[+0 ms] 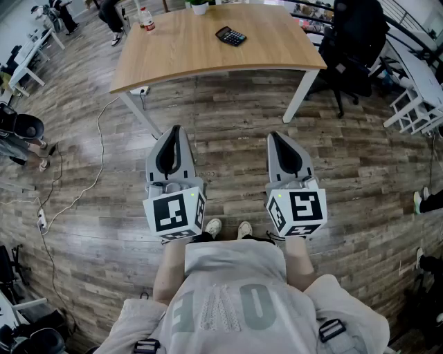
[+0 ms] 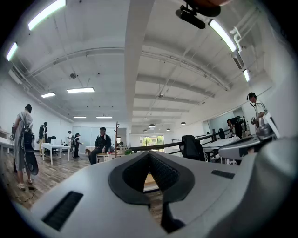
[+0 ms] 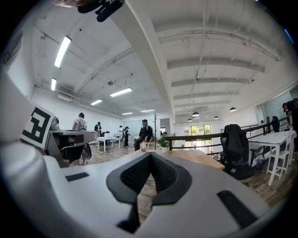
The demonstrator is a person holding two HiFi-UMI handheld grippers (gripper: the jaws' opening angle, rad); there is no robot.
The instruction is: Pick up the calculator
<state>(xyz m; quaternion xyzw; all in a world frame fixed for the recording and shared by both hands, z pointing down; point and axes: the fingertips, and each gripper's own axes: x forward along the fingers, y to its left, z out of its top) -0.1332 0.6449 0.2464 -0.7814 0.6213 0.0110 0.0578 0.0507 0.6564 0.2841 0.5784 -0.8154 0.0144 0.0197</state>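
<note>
The black calculator [image 1: 230,36] lies flat on the wooden table [image 1: 180,59], toward its far middle. Both grippers hover level over the floor, well short of the table's near edge. My left gripper [image 1: 174,131] [image 2: 148,155] is shut, its tips meeting with nothing between them. My right gripper [image 1: 275,137] [image 3: 151,156] is likewise shut and empty. Neither gripper view shows the calculator; the right gripper view only catches the table top [image 3: 198,158] edge-on beyond its jaws.
A bottle [image 1: 147,19] and a potted plant [image 1: 199,5] stand at the table's far edge. A black office chair [image 1: 349,41] sits to the table's right, with white racks [image 1: 415,104] beyond. A cable [image 1: 97,159] trails over the wooden floor at the left. People stand in the background.
</note>
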